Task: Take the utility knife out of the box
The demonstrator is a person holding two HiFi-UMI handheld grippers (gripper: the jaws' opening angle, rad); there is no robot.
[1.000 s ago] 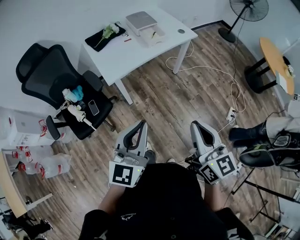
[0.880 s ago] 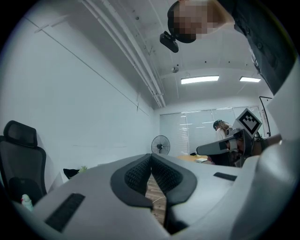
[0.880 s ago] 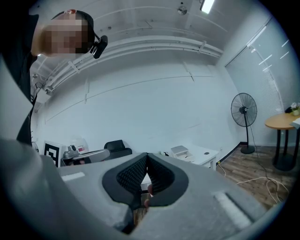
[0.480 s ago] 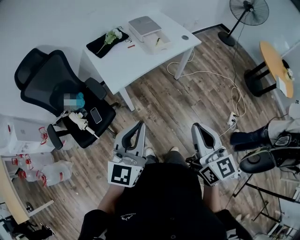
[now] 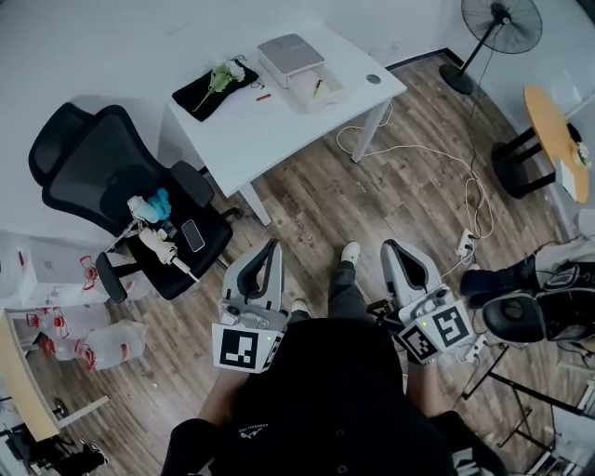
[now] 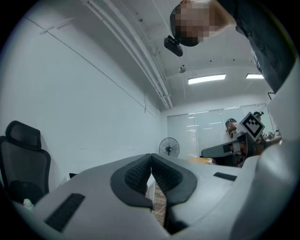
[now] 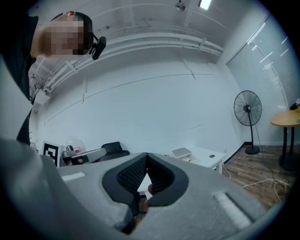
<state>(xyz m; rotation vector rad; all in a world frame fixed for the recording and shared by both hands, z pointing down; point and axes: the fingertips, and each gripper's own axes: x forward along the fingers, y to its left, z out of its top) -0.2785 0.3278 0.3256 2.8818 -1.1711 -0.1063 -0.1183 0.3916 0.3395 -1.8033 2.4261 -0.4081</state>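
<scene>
A wood-plank floor [image 5: 390,214] runs under plain white walls [image 5: 84,56]. A white surface [image 5: 270,121] stands far, with a black office chair [image 5: 102,177] to its left. A pedestal fan [image 5: 500,20] stands far right, a round wooden table [image 5: 548,128] right. Ceiling strip lights [image 6: 206,78] glow.

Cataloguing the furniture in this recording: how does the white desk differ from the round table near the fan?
The white desk is rectangular with white legs, while the round table has a wood-coloured top on a dark base. The desk carries the box and flowers on a black cloth, whereas the round table holds only a few small pale items near its edge. Both stand on the wooden floor.
</scene>
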